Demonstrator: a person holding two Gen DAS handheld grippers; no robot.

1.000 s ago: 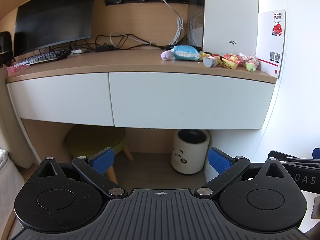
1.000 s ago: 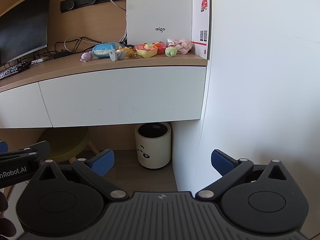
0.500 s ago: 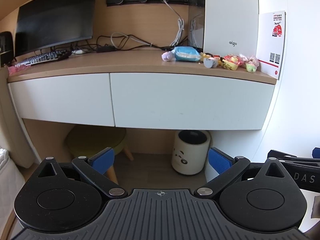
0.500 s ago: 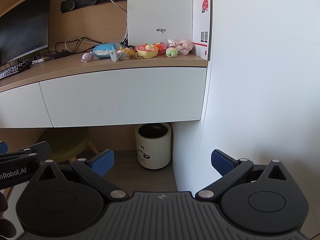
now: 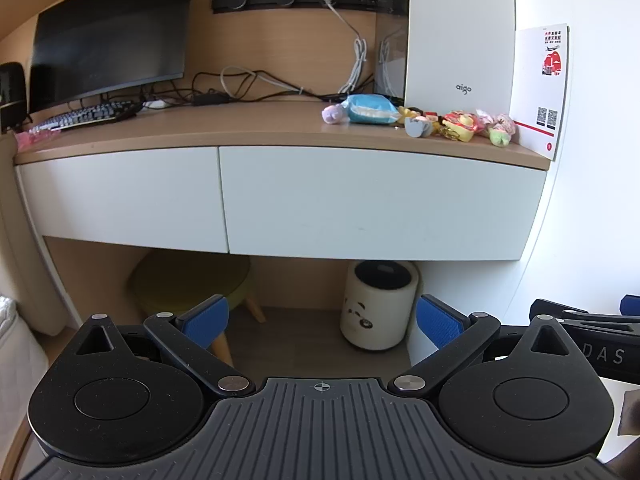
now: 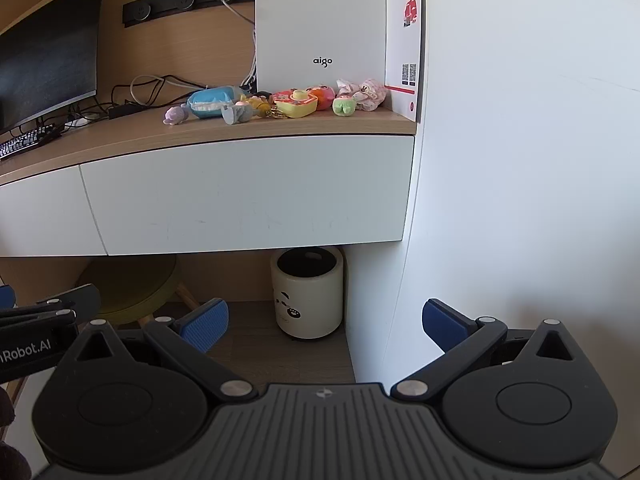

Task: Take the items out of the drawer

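- Left wrist view: the left gripper (image 5: 322, 318) hangs low in front of the desk (image 5: 240, 130), its blue pads (image 5: 206, 320) spread wide with nothing between them.
- Straight ahead is the right drawer (image 5: 376, 200), a plain white slab front with no handle showing, shut flush under the wooden top. Beside it on the left is a second drawer (image 5: 124, 196), just as plain and also shut, with a thin dark seam between the two.
- Right wrist view: the right gripper (image 6: 326, 320) is held at about the same height, jaws wide apart and empty; its left pad (image 6: 206, 322) sits before the floor under the desk, its right pad before the white side panel (image 6: 500, 200).
- From this side the right drawer (image 6: 248, 192) shows faint scuff marks on its white face and ends against that panel.
- On the top above this drawer lies a row of small toys (image 6: 280, 104): a purple one, a blue pouch, a grey one, a yellow-and-red one, a green one and a pink one, most touching their neighbours.
- Behind the toys stands a white box (image 6: 320, 24) marked "aigo", with a card (image 6: 406, 40) just beside it at the desk's end.
- Under the desk stand a cream bin (image 6: 308, 292) with a face on it and a green stool (image 6: 132, 284).
- Further left on the top are a monitor (image 5: 108, 28) and a keyboard (image 5: 80, 116).
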